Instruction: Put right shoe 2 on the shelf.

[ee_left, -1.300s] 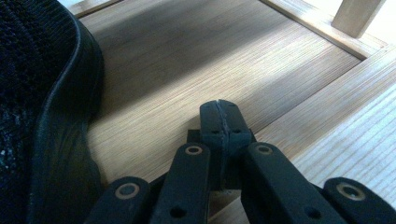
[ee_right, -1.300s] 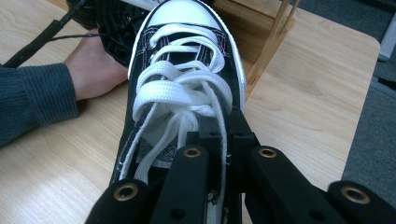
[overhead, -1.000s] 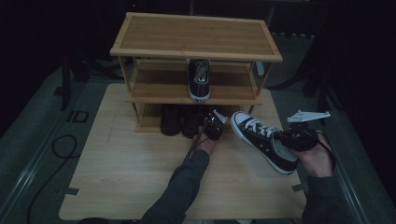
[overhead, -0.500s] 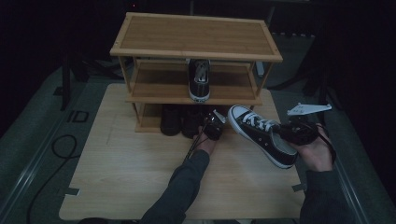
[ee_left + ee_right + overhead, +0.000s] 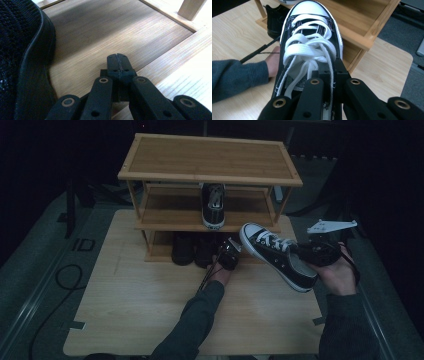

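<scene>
A black canvas sneaker (image 5: 277, 255) (image 5: 309, 37) with white laces and a white toe cap hangs tilted in the air, right of the rack's lower shelves. My right gripper (image 5: 304, 253) (image 5: 329, 72) is shut on its upper near the opening, toe pointing at the bamboo shoe rack (image 5: 210, 157). My left gripper (image 5: 229, 254) (image 5: 117, 60) is shut with nothing in it, resting at the front of the rack's bottom shelf (image 5: 100, 32) beside a black shoe (image 5: 22, 62). A matching sneaker (image 5: 214, 207) stands on the middle shelf.
Two dark shoes (image 5: 183, 250) sit on the bottom shelf, left of my left gripper. The rack stands at the far end of a light wooden table (image 5: 130, 310). A black cable (image 5: 65, 275) loops on the grey floor at the left. The rack's top shelf is bare.
My right gripper has lifted the sneaker higher and a little toward the rack. The left gripper has stayed in place at the bottom shelf.
</scene>
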Tool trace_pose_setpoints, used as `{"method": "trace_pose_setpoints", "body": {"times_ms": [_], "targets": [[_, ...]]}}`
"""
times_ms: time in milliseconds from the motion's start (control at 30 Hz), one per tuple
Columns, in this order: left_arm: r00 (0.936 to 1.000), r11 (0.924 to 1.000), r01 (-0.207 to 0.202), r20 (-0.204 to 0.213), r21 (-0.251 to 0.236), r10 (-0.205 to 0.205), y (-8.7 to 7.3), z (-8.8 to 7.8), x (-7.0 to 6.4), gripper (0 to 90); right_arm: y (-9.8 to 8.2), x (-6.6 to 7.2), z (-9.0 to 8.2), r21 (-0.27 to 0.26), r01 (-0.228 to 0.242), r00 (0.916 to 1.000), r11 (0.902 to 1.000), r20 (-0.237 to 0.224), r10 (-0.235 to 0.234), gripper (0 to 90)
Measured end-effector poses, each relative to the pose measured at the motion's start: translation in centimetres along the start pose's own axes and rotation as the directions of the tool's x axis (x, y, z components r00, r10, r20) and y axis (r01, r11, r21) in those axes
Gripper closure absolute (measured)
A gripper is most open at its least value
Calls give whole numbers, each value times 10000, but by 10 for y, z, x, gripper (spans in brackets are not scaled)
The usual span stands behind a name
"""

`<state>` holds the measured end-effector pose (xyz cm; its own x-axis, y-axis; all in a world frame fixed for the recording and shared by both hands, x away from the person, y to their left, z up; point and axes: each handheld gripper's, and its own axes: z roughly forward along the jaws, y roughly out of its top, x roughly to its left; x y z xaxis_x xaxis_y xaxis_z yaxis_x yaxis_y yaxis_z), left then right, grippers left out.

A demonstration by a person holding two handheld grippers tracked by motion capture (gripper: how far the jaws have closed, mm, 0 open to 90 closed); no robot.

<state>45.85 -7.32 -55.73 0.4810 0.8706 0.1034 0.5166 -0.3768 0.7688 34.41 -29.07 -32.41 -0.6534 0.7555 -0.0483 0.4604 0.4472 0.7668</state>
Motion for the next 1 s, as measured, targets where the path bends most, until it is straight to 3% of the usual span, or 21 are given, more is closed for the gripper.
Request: {"method": "trace_pose_setpoints", "body": {"times_ms": [567, 1000], "targets": [[10000, 10000, -7, -63, 4, 7, 0, 0, 0, 900, 29, -16, 24, -136, -606, 9981, 9981, 141, 608, 884], [10000, 10000, -27, 27, 0, 27, 0, 1, 0, 900, 53, -21, 53, -172, -1218, 9902, 9924, 664, 1227, 883]]}}
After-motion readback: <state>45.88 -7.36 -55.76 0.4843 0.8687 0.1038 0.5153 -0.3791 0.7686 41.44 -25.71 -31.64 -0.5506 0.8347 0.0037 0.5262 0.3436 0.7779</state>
